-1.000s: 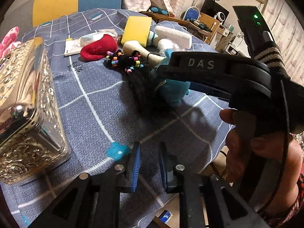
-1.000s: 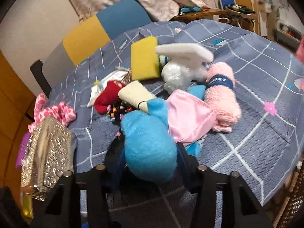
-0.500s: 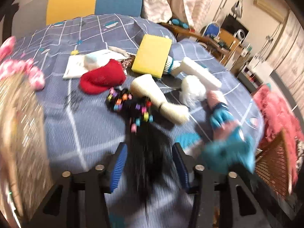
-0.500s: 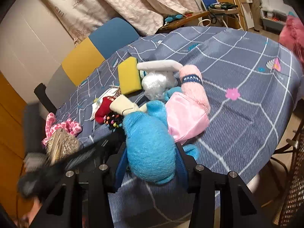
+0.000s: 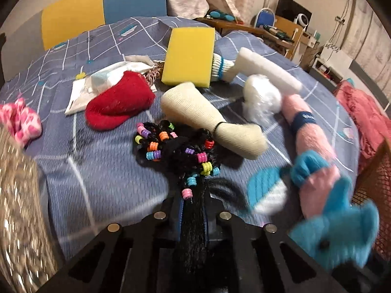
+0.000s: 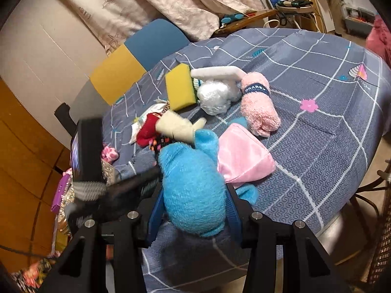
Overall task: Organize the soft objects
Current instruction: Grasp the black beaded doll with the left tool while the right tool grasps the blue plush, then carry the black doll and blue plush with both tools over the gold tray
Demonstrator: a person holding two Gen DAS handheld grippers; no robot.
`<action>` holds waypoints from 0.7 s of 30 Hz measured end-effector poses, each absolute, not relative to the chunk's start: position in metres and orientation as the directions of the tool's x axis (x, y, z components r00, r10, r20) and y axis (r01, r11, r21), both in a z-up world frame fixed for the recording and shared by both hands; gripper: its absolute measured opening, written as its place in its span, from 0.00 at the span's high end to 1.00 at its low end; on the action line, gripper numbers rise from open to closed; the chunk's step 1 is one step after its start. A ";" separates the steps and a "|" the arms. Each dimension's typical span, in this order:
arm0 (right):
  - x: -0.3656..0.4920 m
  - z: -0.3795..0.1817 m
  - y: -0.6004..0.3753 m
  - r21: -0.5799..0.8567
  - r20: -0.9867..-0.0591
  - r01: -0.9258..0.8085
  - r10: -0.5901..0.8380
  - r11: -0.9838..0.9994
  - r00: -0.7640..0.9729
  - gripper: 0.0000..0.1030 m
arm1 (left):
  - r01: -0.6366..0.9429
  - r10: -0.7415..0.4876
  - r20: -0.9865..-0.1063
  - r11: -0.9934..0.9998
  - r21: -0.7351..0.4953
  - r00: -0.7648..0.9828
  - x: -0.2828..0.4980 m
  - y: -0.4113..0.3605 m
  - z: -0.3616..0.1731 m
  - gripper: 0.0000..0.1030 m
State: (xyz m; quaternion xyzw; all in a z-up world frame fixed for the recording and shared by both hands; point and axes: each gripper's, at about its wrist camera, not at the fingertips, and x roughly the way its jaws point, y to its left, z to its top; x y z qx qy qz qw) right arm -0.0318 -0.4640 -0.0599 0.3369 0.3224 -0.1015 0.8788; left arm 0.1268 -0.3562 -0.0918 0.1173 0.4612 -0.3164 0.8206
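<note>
the left gripper had just been closing and its jaws stood nearly together, clamped on the loose black strands of a beaded hair bundle; the strands ran down between the pads and hid most of them. the bundle's beaded end lay on the table cloth, touching one cream sock. how many beads it carried was too blurred to count.

the right gripper stood partly open, its pads pressed on both sides of one blue plush toy, which hid the pads' inner faces. in the left view the toy was smeared by motion at the right edge. a pink satin piece lay against the toy; whether it belonged to it could not be told.

on the cloth lay one yellow sponge, one red hat, one white foam block, one white fluffy ball and one pink rolled towel. a metallic box was cut off and blurred at the left edge.
</note>
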 end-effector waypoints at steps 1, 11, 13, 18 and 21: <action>-0.032 -0.058 -0.463 0.524 -0.632 0.394 0.035 0.755 0.774 0.54 | 0.629 -0.420 -0.828 0.770 -0.108 0.372 0.122 -0.351 -0.091 0.91; -0.035 -0.031 -0.442 0.455 -0.618 0.374 -0.016 0.808 0.786 0.54 | 0.676 -0.560 -0.750 0.706 -0.211 0.351 0.063 -0.289 -0.064 0.92; -0.035 -0.025 -0.436 0.439 -0.612 0.364 -0.023 0.821 0.791 0.54 | 0.684 -0.593 -0.730 0.689 -0.241 0.340 0.053 -0.276 -0.057 0.92; -0.037 -0.002 -0.417 0.398 -0.588 0.337 -0.045 0.853 0.808 0.54 | 0.701 -0.645 -0.687 0.657 -0.276 0.334 0.034 -0.241 -0.037 0.92; -0.038 0.014 -0.402 0.370 -0.566 0.310 -0.052 0.876 0.823 0.54 | 0.700 -0.671 -0.654 0.650 -0.295 0.348 0.027 -0.215 -0.022 0.92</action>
